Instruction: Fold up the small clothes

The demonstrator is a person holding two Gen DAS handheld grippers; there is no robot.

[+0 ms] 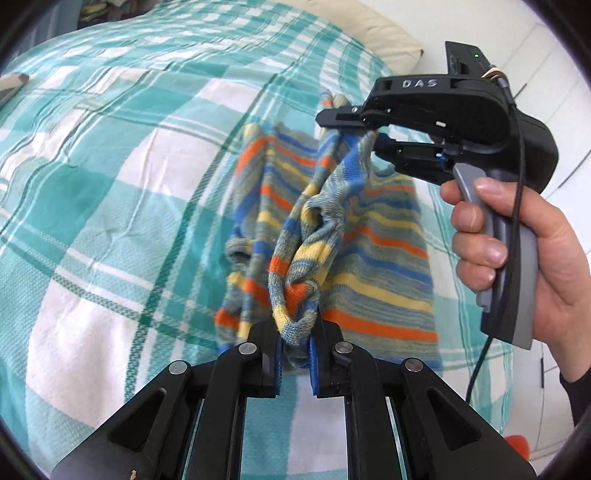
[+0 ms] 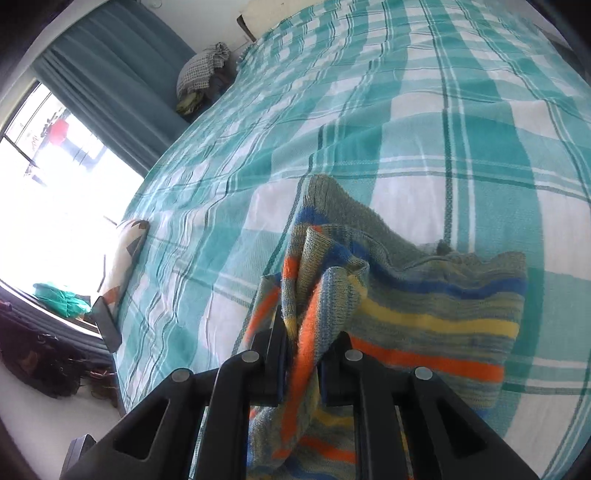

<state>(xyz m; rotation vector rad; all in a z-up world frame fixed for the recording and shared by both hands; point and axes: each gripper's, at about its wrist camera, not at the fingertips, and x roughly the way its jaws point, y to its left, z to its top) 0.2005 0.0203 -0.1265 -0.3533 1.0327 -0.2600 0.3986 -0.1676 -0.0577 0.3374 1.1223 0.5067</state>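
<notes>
Claws on both sides are clamped on one striped sweater (image 1: 373, 254). Down at the near edge, the left claw (image 1: 295, 354) pinches a bunched sleeve or hem between its blue pads, the knit twisted into a rope that rises from the jaws. Farther up, the right claw (image 1: 364, 134) bites another gathered fold of the same sweater, its jaws nearly together around the cloth; a hand (image 1: 524, 251) grips its grey trigger handle, and a dark cable hangs beside it. Seen from the right claw (image 2: 303, 365) itself, an orange-and-yellow fold runs straight up between the jaws, and the rest of the sweater (image 2: 424, 295) spreads off to the right. Most of the garment lies flat on the bed (image 1: 110, 184), on a teal and white checked cover, with only the pinched parts lifted. Beyond, a cream pillow (image 1: 373, 33) sits at the bed's far end, and a teal curtain (image 2: 110, 81) hangs by a bright window (image 2: 55, 192).
</notes>
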